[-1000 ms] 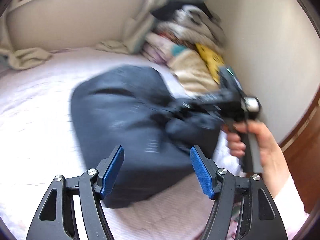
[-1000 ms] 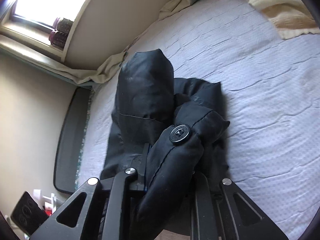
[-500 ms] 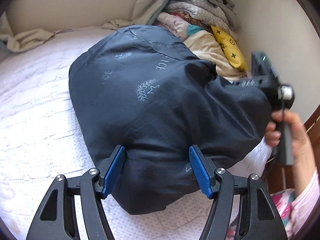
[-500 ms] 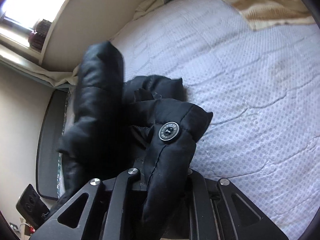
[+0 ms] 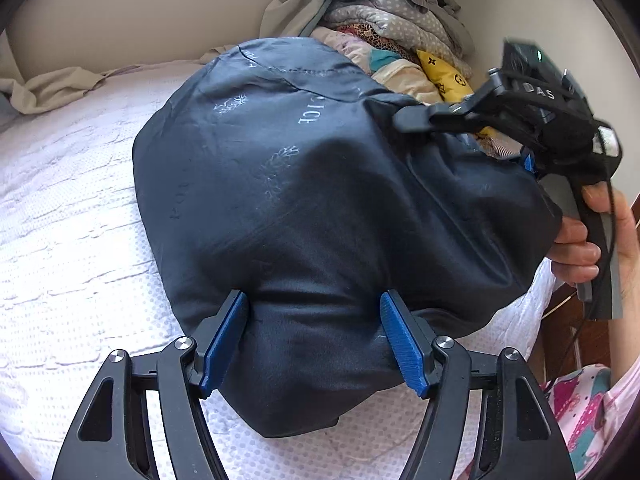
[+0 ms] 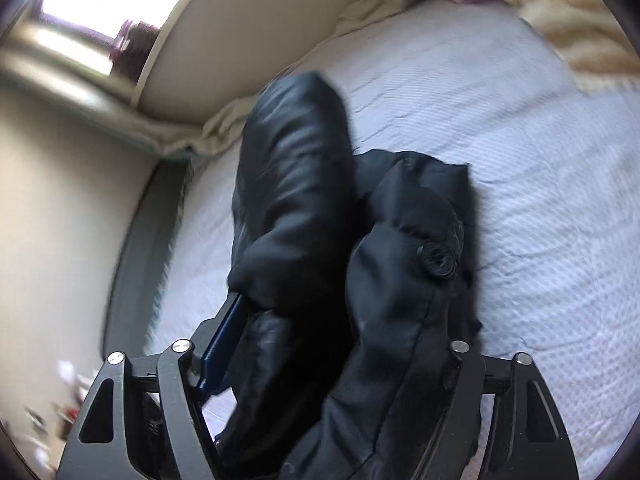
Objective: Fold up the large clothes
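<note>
Clearly, the dark puffy jacket (image 5: 304, 208) lies bunched on the white bed (image 5: 68, 216), near its edge, with the inner lining and its pale printed letters turned up. The left hand-held gripper (image 5: 314, 336) is spread wide, one blue pad on each side of the near fold, and it squeezes nothing; I judge it only steadies the bundle. The right hand-held gripper (image 5: 412, 118), in the person's hand (image 5: 588, 236), comes in from the far right side. In its own view, thick black padding with a snap button (image 6: 438, 260) fills the space between its fingers, so it seems clenched on the jacket, probably to carry this part over for a fold. The bundle's long axis seems to run from the near edge toward the pile of clothes (image 5: 404, 40) in the far corner. A sleeve-like part (image 6: 296, 184) points toward the headboard (image 6: 248, 28).
</note>
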The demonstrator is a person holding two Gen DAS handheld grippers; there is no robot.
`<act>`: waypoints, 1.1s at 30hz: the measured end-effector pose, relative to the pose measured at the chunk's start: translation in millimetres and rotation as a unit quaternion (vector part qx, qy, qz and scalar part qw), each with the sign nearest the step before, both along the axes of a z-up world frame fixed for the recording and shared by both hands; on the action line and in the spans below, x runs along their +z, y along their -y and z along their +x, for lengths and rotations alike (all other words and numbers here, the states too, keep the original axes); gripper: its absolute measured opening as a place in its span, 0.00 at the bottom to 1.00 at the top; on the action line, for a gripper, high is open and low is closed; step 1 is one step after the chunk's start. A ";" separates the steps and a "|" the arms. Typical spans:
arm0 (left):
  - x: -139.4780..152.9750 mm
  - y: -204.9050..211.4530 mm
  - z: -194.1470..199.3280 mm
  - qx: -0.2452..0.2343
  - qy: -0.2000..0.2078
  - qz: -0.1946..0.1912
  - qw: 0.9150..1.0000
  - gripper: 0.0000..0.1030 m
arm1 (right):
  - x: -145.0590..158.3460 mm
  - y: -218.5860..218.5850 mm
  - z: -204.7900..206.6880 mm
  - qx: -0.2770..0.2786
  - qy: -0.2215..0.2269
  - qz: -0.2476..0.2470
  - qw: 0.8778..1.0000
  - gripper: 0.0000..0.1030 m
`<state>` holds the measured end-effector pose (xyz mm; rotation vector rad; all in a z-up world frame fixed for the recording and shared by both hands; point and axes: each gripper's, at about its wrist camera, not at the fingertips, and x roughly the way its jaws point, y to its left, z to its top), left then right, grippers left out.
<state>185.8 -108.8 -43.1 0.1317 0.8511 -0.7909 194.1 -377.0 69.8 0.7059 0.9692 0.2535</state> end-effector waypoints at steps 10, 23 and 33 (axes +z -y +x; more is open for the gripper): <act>27.0 -3.1 -15.0 -0.014 0.037 -0.034 0.999 0.72 | 17.8 -18.1 -17.6 -0.020 -0.002 -0.170 0.985 0.10; 31.2 10.9 -8.9 -0.020 0.022 -0.034 0.999 0.69 | -48.0 60.5 -37.4 -0.096 -0.057 -0.052 0.992 0.13; 2.3 37.8 -14.0 -0.046 0.050 0.018 0.998 0.66 | -86.7 75.0 -30.7 -0.100 -0.035 0.084 0.991 0.23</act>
